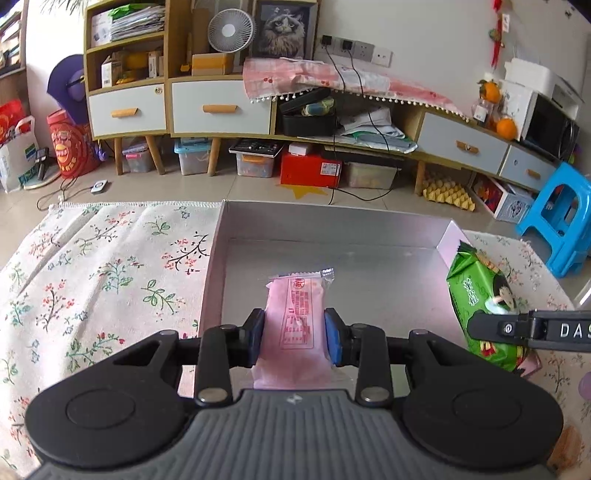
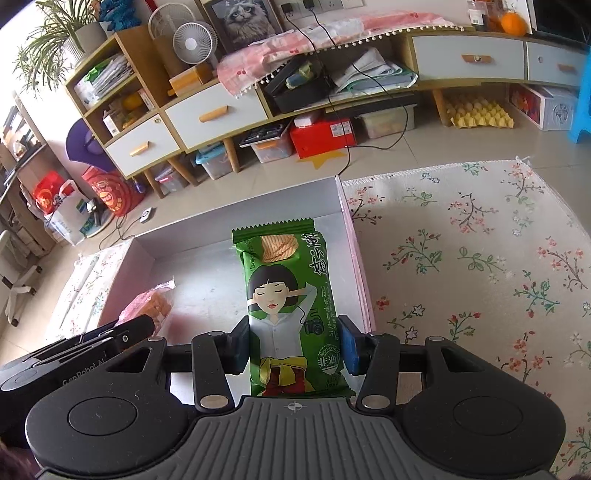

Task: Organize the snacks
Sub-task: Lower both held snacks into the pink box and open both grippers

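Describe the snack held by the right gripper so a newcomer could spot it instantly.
On the floral tablecloth sits a shallow silver box. Above its right side, the right gripper clamps a green chip packet. Its cartoon woman and green wrapper distinguish it from the pink snack packet in the left gripper.

A white fan (image 1: 231, 30) stands on the cabinet (image 1: 218, 103) beside a cat picture (image 1: 283, 30). Down on the floor, a red box (image 1: 310, 170) under it, a blue stool (image 1: 559, 218) off right.

Home living room, drawer sideboard (image 1: 221, 110), cat portrait (image 1: 283, 27) (framed), fan (image 1: 231, 29)
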Demonstrator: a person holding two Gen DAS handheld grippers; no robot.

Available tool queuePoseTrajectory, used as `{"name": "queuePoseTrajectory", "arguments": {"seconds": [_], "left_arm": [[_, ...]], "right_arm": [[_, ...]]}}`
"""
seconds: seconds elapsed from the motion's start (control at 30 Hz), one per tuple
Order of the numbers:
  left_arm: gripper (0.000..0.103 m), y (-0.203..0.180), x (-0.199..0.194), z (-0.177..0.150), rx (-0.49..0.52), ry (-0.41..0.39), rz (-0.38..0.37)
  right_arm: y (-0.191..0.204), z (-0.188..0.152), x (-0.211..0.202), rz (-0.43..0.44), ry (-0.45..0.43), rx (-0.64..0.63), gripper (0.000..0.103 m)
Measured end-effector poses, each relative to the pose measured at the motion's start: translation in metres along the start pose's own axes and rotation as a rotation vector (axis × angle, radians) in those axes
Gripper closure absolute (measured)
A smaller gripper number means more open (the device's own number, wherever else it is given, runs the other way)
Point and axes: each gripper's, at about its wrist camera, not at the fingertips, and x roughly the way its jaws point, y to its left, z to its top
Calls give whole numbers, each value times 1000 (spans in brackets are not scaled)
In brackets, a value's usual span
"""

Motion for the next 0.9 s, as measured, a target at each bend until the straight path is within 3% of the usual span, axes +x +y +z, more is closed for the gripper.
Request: {"name": "queuePoseTrajectory", "arguments": {"seconds": [0.03,0.13,0.2,0.3,0.47,0.63,0.9], "left_arm": [[68,0,0,0,5,3,-3],[49,0,-1,0,10,11,-10],[42,0,-3,1,22,13,-11],[31,1,-6,-1,39,19,-6],[26,3,-12,-4,74,44,-33],[11,0,-23,-5,99,42,-54],[3,4,-37,-10,124,50,-73]], "right_arm": [[1,0,-1,-1,-2,-4,54],[1,1,-3,11,0,3,47],[1,2,-7,14,-11,12,33],[3,4,-13,14,-21,8,30],[12,3,-24,5,-30,-55,21],[17,3,-38,14,-41,-87,16],[23,-8,-65,-11,-42,-196,10]]}}
